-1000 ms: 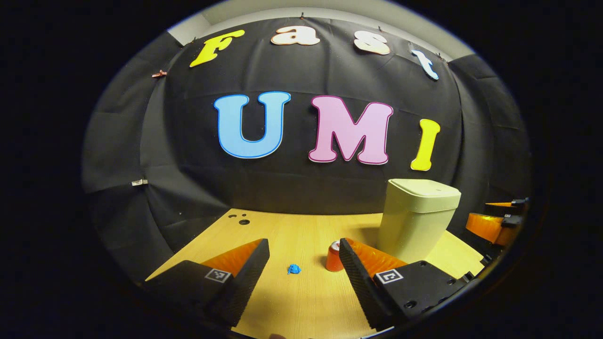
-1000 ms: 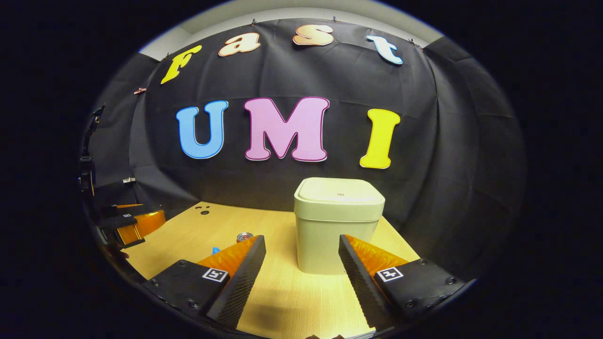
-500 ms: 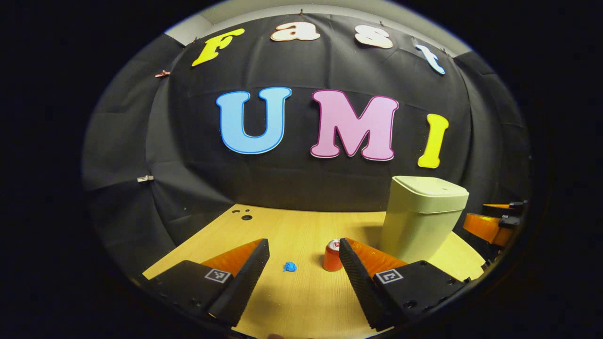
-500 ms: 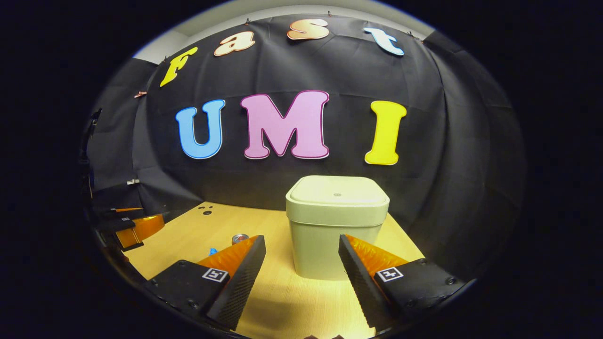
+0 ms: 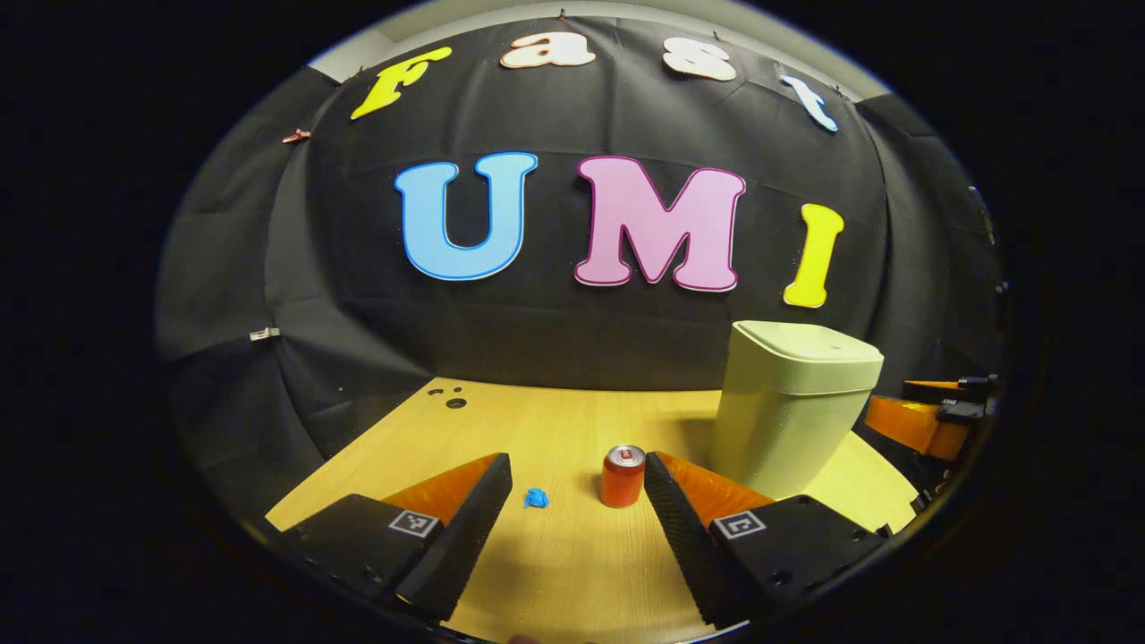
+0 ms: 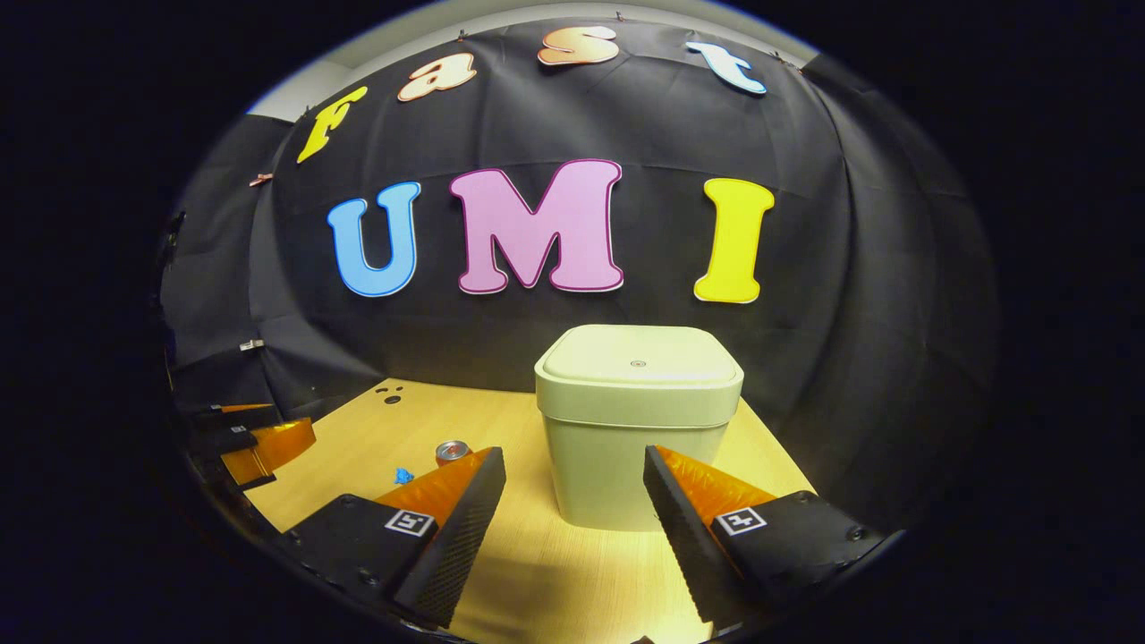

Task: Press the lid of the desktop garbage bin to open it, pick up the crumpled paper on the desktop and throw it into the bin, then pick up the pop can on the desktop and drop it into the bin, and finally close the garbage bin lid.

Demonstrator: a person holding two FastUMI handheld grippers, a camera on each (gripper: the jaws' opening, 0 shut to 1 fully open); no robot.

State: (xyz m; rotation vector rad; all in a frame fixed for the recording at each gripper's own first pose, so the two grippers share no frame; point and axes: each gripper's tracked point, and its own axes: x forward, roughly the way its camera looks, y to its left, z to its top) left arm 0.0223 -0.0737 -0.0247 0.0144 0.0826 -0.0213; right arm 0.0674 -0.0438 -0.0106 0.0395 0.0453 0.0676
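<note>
I have both grippers, left gripper [image 5: 578,501] and right gripper [image 6: 574,496], with jaws apart and empty. The bin [image 6: 637,420] sits centre frame, lid [image 6: 639,360] closed; it looks like stiff plastic, so I'd press mid-lid. The paper [image 5: 535,498] looks light and soft, and the can [image 5: 622,477] beside it light and slick, lower centre

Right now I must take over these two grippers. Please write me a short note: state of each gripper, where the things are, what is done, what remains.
Left gripper: open, empty, facing the blue crumpled paper and the pop can, both on the desktop.
Right gripper: open, empty, in front of the garbage bin.
Lid: closed.
Done: nothing.
Left: press lid open, drop in paper, then can, close lid.
</note>
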